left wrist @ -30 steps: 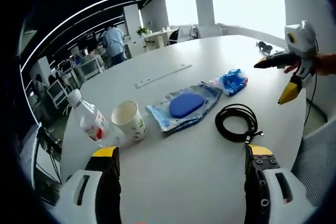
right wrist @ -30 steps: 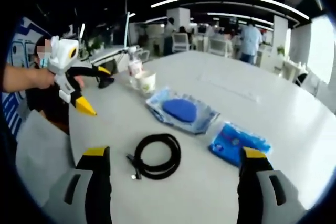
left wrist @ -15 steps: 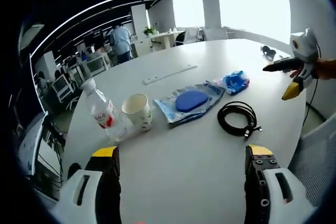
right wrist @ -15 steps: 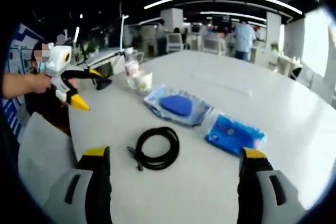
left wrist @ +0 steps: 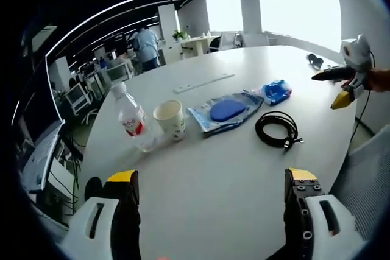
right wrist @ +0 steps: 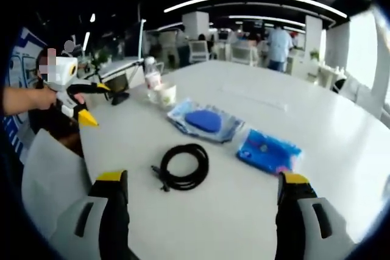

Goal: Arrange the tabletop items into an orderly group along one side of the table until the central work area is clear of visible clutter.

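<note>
Nothing grouped yet. Water bottle (left wrist: 132, 118), paper cup (left wrist: 170, 119), blue-pad pouch (left wrist: 226, 112), blue packet (left wrist: 276, 91), coiled black cable (left wrist: 276, 130) strung across mid-desk (left wrist: 201, 181). Left hand-held gripper (left wrist: 210, 182) and right hand-held gripper (right wrist: 199, 184) wide, empty.

My left gripper view looks down across the white counter (left wrist: 201, 168) from its near edge, well back from the things, facing the windows. My right gripper view looks over the same counter from the opposite side, toward the office. Both share the coiled black cable (left wrist: 277, 130) (right wrist: 181, 166) and the blue pouch (left wrist: 226, 112) (right wrist: 205, 120).
</note>
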Tool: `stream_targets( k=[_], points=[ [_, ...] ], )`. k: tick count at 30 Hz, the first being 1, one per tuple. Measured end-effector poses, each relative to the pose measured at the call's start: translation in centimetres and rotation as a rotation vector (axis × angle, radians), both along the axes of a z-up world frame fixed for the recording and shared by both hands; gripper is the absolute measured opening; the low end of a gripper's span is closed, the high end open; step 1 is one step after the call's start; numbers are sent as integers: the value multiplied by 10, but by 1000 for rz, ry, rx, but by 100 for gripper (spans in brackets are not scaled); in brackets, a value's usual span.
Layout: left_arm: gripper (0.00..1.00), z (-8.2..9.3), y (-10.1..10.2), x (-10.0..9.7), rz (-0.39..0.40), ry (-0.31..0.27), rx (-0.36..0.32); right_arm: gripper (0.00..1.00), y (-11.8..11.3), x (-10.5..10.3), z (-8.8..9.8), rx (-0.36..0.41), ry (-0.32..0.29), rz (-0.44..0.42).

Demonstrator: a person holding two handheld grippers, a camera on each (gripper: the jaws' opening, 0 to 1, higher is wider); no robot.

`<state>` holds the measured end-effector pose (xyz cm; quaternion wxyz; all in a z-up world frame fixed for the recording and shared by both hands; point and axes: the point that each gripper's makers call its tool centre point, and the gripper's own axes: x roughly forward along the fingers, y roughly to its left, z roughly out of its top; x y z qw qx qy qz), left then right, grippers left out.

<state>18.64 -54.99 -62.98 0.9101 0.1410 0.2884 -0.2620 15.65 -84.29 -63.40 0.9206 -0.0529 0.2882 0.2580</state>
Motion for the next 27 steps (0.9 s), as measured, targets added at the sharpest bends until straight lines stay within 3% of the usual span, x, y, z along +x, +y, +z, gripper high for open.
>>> stream_targets(
  k=[16, 27],
  points=[
    [98, 1, 21, -26, 38, 1, 9, 100, -7, -29, 1, -20, -10, -47],
    [98, -1, 23, -38, 67, -8, 5, 100, -15, -49, -8, -37, -6, -91]
  ],
)
